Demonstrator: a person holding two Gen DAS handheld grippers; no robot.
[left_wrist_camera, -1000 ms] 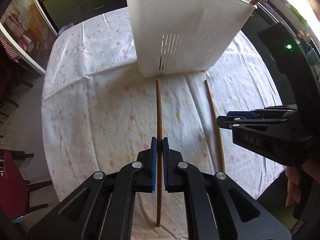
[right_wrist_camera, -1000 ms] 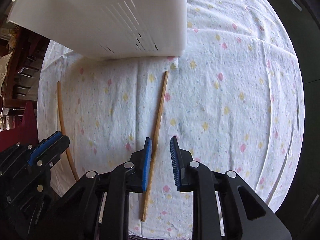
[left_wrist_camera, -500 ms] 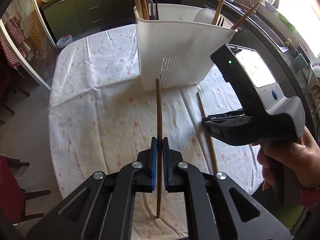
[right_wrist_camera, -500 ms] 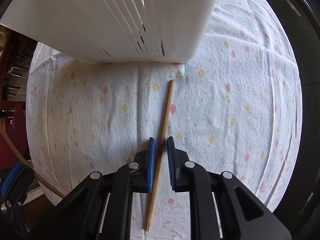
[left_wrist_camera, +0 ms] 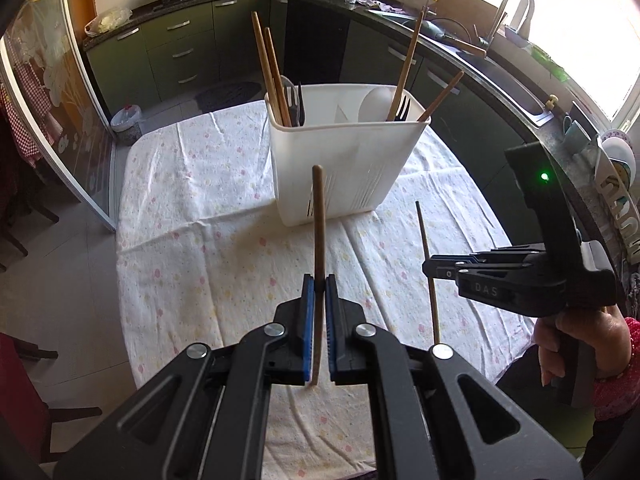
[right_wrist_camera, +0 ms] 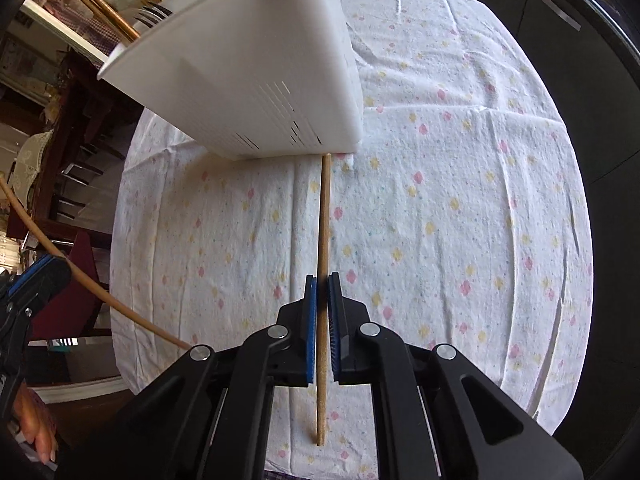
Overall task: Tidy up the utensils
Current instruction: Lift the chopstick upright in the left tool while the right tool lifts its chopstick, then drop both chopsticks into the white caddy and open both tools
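Left gripper (left_wrist_camera: 319, 280) and right gripper (right_wrist_camera: 322, 280) each pinch a wooden chopstick (left_wrist_camera: 319, 224) near a white utensil basket (left_wrist_camera: 344, 164).

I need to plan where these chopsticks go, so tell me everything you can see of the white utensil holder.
The white utensil holder is a tall, boxy container that looks like matte plastic, with rounded corners, a flared open top and rows of narrow drain slits low on its walls. It stands upright on the flowered tablecloth. An inner divider splits it into compartments. Wooden chopsticks and dark forks lean in the left end; a white spoon, another fork and more chopsticks stand at the right. Neither gripper touches it.
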